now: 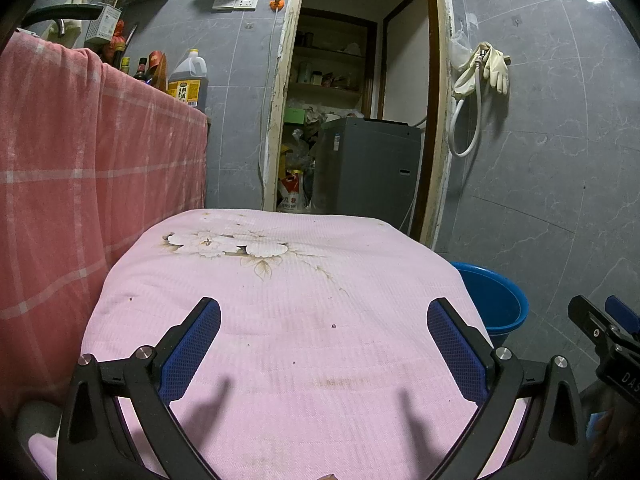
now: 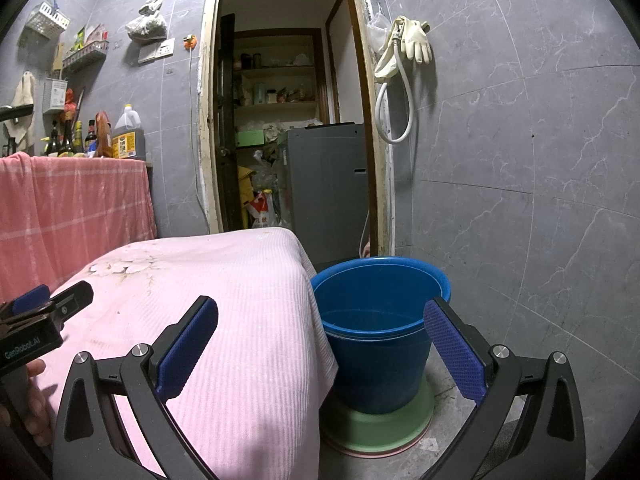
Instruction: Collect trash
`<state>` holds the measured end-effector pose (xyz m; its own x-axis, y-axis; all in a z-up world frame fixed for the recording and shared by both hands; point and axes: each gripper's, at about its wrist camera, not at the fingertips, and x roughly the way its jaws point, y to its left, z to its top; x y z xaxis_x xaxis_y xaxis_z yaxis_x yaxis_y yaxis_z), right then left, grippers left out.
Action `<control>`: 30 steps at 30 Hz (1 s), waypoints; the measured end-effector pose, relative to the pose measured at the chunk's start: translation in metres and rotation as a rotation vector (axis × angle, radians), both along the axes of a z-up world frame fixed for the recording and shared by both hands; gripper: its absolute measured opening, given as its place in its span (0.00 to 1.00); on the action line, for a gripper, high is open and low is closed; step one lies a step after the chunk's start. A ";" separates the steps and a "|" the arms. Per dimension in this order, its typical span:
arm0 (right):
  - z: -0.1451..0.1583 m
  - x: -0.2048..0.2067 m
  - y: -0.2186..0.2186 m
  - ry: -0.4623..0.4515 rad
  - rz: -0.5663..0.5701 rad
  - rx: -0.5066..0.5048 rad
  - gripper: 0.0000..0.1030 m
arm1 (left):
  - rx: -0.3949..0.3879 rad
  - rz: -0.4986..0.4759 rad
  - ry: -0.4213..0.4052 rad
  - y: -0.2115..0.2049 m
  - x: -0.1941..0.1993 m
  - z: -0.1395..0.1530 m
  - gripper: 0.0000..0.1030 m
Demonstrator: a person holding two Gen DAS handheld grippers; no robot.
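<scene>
My left gripper (image 1: pixel 323 318) is open and empty, low over a table covered with a pink flowered cloth (image 1: pixel 280 280). A few tiny dark crumbs (image 1: pixel 333 326) lie on the cloth between its fingers. My right gripper (image 2: pixel 320 318) is open and empty, over the table's right edge (image 2: pixel 280 320) and a blue bucket (image 2: pixel 376 332) on the floor. The bucket's inside looks bare. The bucket also shows at the right in the left wrist view (image 1: pixel 492 300). The right gripper shows at the right edge of the left wrist view (image 1: pixel 608 328).
A counter draped in a pink checked cloth (image 1: pixel 80 160) with bottles and an oil jug (image 1: pixel 188 80) stands at the left. A doorway (image 1: pixel 360 100) ahead opens on a grey washing machine (image 1: pixel 368 164) and shelves. Rubber gloves (image 1: pixel 496 68) and a hose hang on the grey tiled wall. The bucket stands on a green basin (image 2: pixel 380 428).
</scene>
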<state>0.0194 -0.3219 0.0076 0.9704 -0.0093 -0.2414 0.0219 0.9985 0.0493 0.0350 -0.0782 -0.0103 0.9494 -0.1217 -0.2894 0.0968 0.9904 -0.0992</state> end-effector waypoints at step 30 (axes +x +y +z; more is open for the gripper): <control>0.001 0.000 -0.001 0.000 0.001 0.000 1.00 | -0.004 0.003 0.003 -0.003 -0.001 0.000 0.98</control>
<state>0.0196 -0.3225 0.0086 0.9703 -0.0084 -0.2416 0.0210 0.9986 0.0496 0.0343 -0.0815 -0.0104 0.9491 -0.1199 -0.2913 0.0933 0.9902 -0.1036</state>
